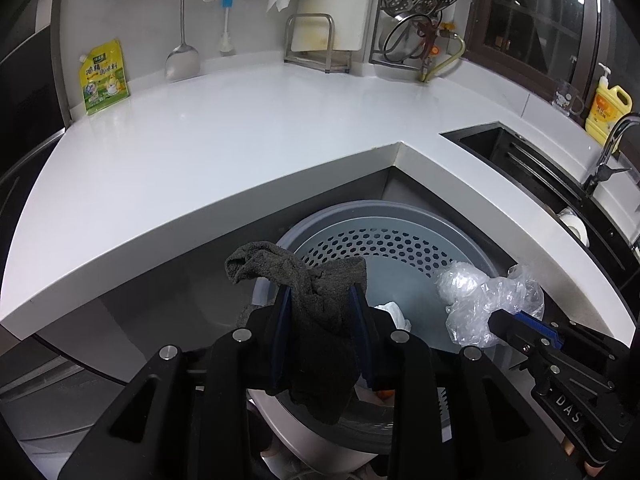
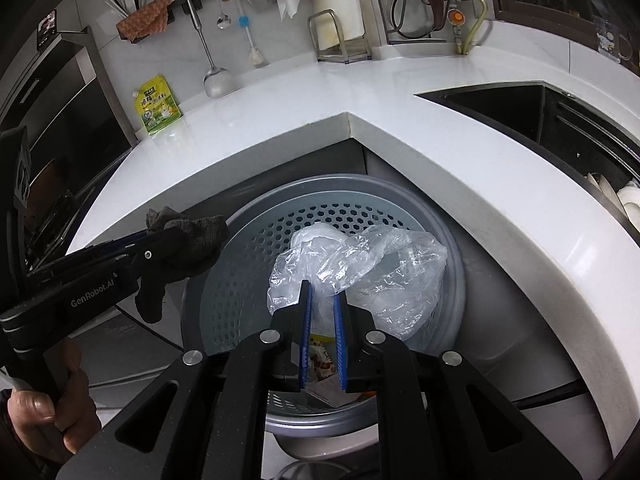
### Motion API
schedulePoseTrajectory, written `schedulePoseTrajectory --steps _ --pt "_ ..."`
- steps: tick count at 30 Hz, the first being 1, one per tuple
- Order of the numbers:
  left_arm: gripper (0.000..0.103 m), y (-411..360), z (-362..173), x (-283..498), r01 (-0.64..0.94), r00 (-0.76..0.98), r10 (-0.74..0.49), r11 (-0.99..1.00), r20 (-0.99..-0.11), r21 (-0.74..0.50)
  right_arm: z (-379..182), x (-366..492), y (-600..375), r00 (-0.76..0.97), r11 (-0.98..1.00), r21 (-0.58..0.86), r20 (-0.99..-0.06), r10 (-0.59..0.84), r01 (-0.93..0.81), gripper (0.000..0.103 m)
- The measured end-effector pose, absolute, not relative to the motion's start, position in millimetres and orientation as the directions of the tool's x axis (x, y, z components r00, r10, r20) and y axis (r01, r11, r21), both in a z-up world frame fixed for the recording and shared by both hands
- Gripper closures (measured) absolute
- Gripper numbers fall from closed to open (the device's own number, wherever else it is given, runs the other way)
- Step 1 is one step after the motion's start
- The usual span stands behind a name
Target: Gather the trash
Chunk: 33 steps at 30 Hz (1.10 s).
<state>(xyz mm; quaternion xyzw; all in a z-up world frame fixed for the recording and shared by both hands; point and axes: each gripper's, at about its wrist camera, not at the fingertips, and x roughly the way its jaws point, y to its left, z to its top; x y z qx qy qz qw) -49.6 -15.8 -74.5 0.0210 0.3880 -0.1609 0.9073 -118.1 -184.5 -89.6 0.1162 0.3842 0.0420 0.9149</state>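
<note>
My left gripper is shut on a dark grey rag, which hangs over the near rim of a grey perforated bin on the floor under the counter corner. My right gripper is shut on a crumpled clear plastic bag and holds it above the bin's opening. In the left wrist view the bag and right gripper show at the right. In the right wrist view the rag and left gripper show at the left. Paper scraps lie inside the bin.
A white L-shaped counter wraps around the bin. A yellow-green pouch, a spatula, a board rack and a yellow soap bottle stand along the back. A black sink is at the right.
</note>
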Motion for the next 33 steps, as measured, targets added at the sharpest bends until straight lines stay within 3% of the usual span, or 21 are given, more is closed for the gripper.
schedulePoseTrajectory --steps 2,4,6,24,33 --pt "0.071 -15.2 -75.3 -49.4 0.307 0.645 -0.277 0.947 -0.712 -0.09 -89.2 -119.3 -184.7 0.707 0.969 0.247 -0.687 0.168 0.01 0.088" --pt "0.064 -14.5 -75.3 -49.7 0.304 0.646 -0.273 0.949 -0.712 -0.089 -87.7 -120.1 -186.3 0.715 0.97 0.244 -0.68 0.159 0.016 0.071" --pt "0.044 -12.9 -73.3 -51.9 0.297 0.661 -0.267 0.951 -0.701 -0.083 -85.7 -122.1 -188.0 0.728 0.97 0.244 -0.67 0.15 0.024 0.058" --pt "0.025 -7.4 -60.3 -60.5 0.258 0.719 -0.219 0.965 -0.66 -0.039 -82.1 -125.7 -189.8 0.737 0.969 0.244 -0.662 0.136 0.041 0.054" --pt "0.021 -6.6 -59.1 -61.3 0.258 0.719 -0.221 0.965 -0.659 -0.043 -81.7 -126.9 -189.2 0.739 0.97 0.239 -0.662 0.13 0.044 0.051"
